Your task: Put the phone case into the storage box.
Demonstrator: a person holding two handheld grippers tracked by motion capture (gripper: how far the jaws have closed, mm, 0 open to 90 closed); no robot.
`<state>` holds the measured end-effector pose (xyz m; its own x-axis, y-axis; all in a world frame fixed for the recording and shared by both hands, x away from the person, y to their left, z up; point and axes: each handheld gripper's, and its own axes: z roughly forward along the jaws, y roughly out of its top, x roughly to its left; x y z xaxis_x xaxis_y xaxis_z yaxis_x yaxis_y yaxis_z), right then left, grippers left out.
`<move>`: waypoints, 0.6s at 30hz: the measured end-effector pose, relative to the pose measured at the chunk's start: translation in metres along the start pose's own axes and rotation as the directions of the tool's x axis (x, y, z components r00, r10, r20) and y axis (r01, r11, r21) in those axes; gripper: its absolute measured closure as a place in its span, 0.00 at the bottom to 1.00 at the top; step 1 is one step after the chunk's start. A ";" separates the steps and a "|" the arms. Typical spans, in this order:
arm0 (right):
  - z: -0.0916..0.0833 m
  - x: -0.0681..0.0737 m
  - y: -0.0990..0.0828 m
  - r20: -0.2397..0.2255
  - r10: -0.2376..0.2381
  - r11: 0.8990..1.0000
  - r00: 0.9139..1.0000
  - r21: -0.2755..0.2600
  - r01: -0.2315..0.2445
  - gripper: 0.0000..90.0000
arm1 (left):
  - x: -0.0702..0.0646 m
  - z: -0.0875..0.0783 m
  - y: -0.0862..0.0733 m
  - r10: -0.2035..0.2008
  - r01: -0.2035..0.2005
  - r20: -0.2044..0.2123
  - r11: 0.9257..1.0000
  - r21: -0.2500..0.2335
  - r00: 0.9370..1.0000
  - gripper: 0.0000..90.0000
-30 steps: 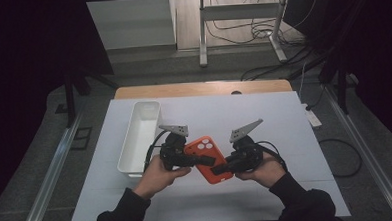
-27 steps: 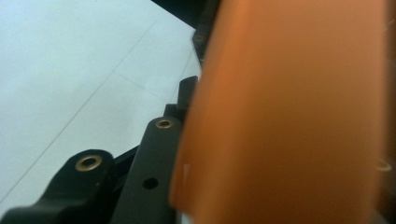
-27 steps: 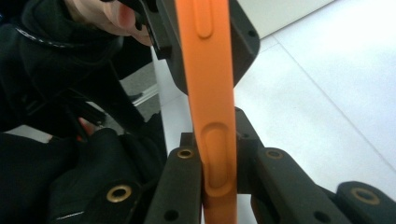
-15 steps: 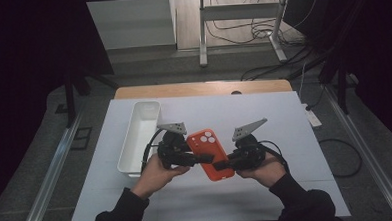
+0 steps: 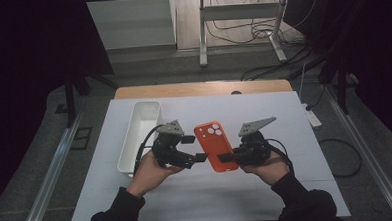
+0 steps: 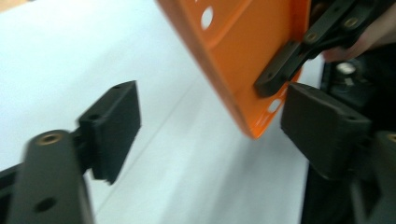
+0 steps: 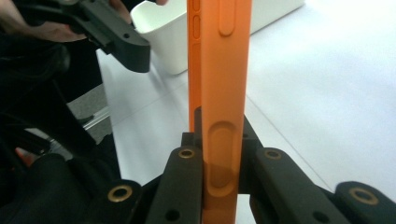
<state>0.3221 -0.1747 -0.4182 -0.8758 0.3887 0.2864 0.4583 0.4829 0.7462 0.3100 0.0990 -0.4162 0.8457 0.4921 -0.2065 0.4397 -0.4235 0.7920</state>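
Orange phone case point(image 5: 215, 145) is up off the white surface point(image 5: 287, 186), between the two hands. The right gripper point(image 5: 226, 158) pinches its bottom edge tight. The left gripper point(image 5: 200, 157) sits just beside the case with its jaws spread wide, holding nothing. I think the handover is only half done. A white bin point(image 5: 140, 135) waits nearby. Around it, the room is dark.

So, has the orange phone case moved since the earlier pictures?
Yes. The orange phone case has shifted right and slightly away from the person, farther from the white bin, held in the right gripper.
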 end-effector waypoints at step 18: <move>0.004 0.001 -0.004 0.090 -0.003 1.000 0.996 -0.001 0.003 0.94 | 0.007 -0.001 -0.006 -0.050 0.058 -0.155 0.997 0.047 0.987 0.00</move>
<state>0.3203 -0.1732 -0.4231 -0.8596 0.4568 0.2290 0.4558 0.4829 0.7477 0.3132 0.1062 -0.4221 0.7657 0.6244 -0.1542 0.5018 -0.4299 0.7506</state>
